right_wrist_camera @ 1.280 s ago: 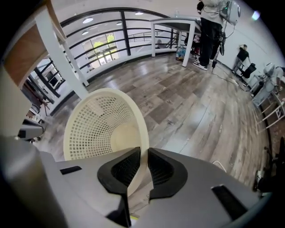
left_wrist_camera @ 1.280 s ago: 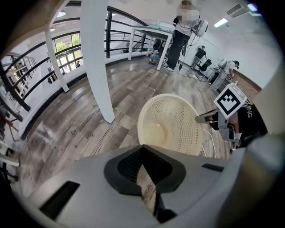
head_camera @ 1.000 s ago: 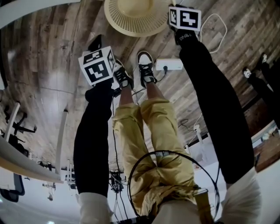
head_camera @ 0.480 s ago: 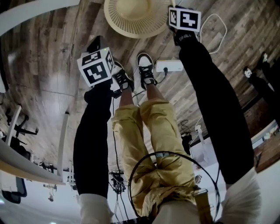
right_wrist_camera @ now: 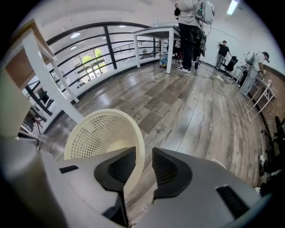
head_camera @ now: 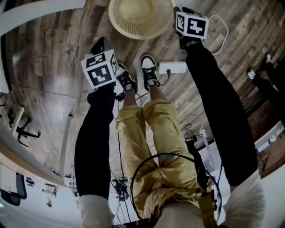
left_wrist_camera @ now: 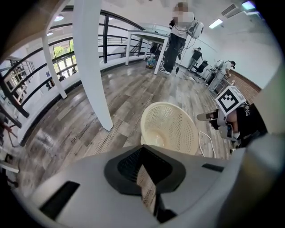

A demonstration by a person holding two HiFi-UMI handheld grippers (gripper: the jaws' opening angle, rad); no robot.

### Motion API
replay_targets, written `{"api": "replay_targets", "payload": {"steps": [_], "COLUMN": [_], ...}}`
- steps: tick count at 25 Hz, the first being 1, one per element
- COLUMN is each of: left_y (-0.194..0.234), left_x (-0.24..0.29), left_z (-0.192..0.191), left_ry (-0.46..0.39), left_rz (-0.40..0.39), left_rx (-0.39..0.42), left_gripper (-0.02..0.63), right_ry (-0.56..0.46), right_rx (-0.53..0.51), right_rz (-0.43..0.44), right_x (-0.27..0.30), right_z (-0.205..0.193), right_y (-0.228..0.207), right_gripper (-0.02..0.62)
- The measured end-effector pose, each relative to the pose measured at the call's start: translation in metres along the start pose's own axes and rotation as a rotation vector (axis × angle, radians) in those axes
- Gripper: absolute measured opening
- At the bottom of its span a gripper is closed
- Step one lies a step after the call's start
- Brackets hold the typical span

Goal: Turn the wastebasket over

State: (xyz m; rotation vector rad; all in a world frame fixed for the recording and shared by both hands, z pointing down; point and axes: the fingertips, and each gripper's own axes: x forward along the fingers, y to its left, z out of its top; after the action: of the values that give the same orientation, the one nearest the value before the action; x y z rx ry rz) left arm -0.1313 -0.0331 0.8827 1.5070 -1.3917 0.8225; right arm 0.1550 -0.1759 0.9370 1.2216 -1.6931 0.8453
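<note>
A cream perforated wastebasket (head_camera: 138,18) stands upright, mouth up, on the wooden floor in front of the person's feet. My right gripper (head_camera: 177,12) is at its right rim. In the right gripper view the rim (right_wrist_camera: 139,147) runs between the jaws of that gripper (right_wrist_camera: 144,153), touching the left pad, with a strip of floor showing by the right pad. My left gripper (head_camera: 99,45) hangs over the floor to the left of the basket and short of it. Seen from the left gripper view, its jaws (left_wrist_camera: 143,149) are closed on nothing, with the basket (left_wrist_camera: 169,129) ahead.
A white power strip (head_camera: 173,67) and a looped white cable (head_camera: 221,26) lie on the floor to the right of the person's shoes (head_camera: 149,69). A white column (left_wrist_camera: 91,62) stands left of the basket. A table and several people (left_wrist_camera: 178,35) are far behind.
The right gripper's marker cube has tilted and shifted slightly right at the basket's rim. The left gripper has hardly moved.
</note>
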Motion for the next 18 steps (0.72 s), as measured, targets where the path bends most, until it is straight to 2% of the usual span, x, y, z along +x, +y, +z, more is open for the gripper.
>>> {"api": "replay_targets", "payload": {"steps": [3, 6, 10, 14, 18], "left_y": [-0.009, -0.026, -0.059, -0.089, -0.114], "left_x": [-0.025, -0.061, -0.132, -0.207, -0.284], "left_z": [0.019, 0.046, 0.087, 0.137, 0.169], "left_ry": [-0.044, -0.098, -0.167, -0.263, -0.341], "left_rz": [-0.007, -0.021, -0.063, -0.098, -0.123], "left_rx": [0.032, 0.103, 0.204, 0.277, 0.295], "left_gripper": [0.002, 0.002, 0.002, 0.002, 0.002], "right_ry": [-0.071, -0.131, -0.199, -0.276, -0.37], "right_rx": [-0.013, -0.011, -0.046, -0.107, -0.158], "right_rz": [0.018, 0.076, 0.181, 0.315, 0.354], "right_x": [-0.038, -0.088, -0.169, -0.255, -0.352], "right_z": [0.022, 0.042, 0.067, 0.102, 0.133], "right_y": [0.008, 0.028, 0.066, 0.109, 0.125], "right_gripper": [0.112, 0.097, 0.033, 0.021, 0.021]}}
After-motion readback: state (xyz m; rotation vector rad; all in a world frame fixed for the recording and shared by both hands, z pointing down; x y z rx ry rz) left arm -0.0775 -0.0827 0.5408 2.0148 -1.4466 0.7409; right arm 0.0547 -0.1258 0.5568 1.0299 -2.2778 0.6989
